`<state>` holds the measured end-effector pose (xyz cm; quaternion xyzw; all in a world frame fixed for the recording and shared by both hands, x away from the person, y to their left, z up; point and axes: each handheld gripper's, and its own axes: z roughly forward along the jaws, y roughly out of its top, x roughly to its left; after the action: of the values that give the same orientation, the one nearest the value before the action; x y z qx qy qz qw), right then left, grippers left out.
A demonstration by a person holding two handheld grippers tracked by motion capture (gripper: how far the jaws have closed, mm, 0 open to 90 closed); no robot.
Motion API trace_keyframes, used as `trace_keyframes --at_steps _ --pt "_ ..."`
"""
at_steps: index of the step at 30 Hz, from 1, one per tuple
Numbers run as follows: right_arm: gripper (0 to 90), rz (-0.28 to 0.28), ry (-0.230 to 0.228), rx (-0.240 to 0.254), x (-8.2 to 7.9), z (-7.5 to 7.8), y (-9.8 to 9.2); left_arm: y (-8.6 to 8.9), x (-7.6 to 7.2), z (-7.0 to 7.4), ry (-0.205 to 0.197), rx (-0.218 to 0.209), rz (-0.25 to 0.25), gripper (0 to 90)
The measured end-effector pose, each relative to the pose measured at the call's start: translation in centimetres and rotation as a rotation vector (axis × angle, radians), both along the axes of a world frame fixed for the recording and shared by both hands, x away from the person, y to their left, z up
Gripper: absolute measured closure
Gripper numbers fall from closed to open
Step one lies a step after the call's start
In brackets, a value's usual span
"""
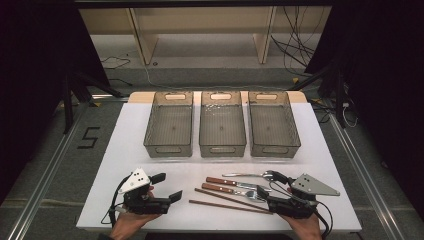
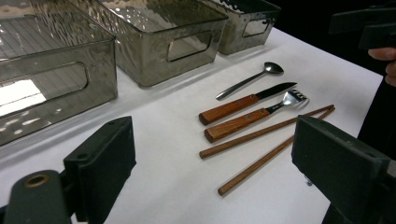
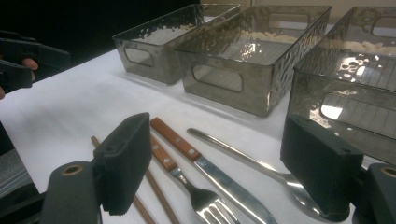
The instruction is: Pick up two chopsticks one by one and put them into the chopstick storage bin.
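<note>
A spoon (image 1: 247, 175), a wood-handled knife (image 1: 229, 182), a wood-handled fork (image 1: 235, 190) and two wooden chopsticks (image 1: 227, 200) lie side by side on the white table, front right of centre. My left gripper (image 1: 167, 186) hovers open just left of them, nothing between its jaws. My right gripper (image 1: 270, 184) is open at the cutlery's right ends, jaws on either side of the spoon bowl and fork tines without touching. The left gripper view looks over the knife (image 2: 243, 102) and chopsticks (image 2: 261, 161). In the right gripper view, the knife (image 3: 205, 163) and spoon (image 3: 252, 163) lie below the open jaws.
Three smoked clear bins stand in a row at the back: left (image 1: 168, 149), middle (image 1: 222, 149), right (image 1: 275, 149), all with nothing inside. The white tabletop (image 1: 125, 150) ends close behind both hands. Cables run across the floor beyond the table.
</note>
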<state>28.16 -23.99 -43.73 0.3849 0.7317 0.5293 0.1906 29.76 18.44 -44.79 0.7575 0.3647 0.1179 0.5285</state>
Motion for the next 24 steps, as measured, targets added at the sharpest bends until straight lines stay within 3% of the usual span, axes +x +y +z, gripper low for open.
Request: trace_keyframes --at_steps 9,13,14,15,18,19,21,22,24 --pt "25.7 0.004 0.001 -0.005 0.0 0.0 0.1 -0.3 0.2 0.3 0.003 0.025 -0.019 13.2" --pt "25.9 0.014 0.009 0.001 0.0 0.0 0.2 -0.7 0.5 1.2 0.039 0.008 -0.057 13.7" --pt "25.9 0.014 0.008 0.0 0.0 0.0 0.2 -1.3 0.6 1.5 0.041 0.047 -0.07 13.7" --pt "26.0 0.016 0.01 -0.001 0.0 0.0 0.3 -1.3 0.6 1.5 0.041 0.047 -0.07 13.7" --pt "26.0 0.021 0.007 -0.007 0.0 0.0 0.3 -2.3 0.8 1.7 0.024 0.122 -0.078 13.7" --pt "26.1 0.022 0.006 -0.008 0.0 0.1 0.3 -3.0 1.0 1.9 0.027 0.181 -0.099 13.7" --pt "26.1 0.024 0.01 -0.006 0.0 0.0 0.3 -3.7 1.2 2.2 0.034 0.244 -0.118 13.8" --pt "26.1 0.025 0.01 -0.008 0.0 0.0 0.3 -3.7 1.2 2.2 0.034 0.244 -0.118 13.9" --pt "26.1 0.027 0.011 -0.007 0.0 0.0 0.4 -4.3 1.4 2.5 0.046 0.284 -0.138 14.9"
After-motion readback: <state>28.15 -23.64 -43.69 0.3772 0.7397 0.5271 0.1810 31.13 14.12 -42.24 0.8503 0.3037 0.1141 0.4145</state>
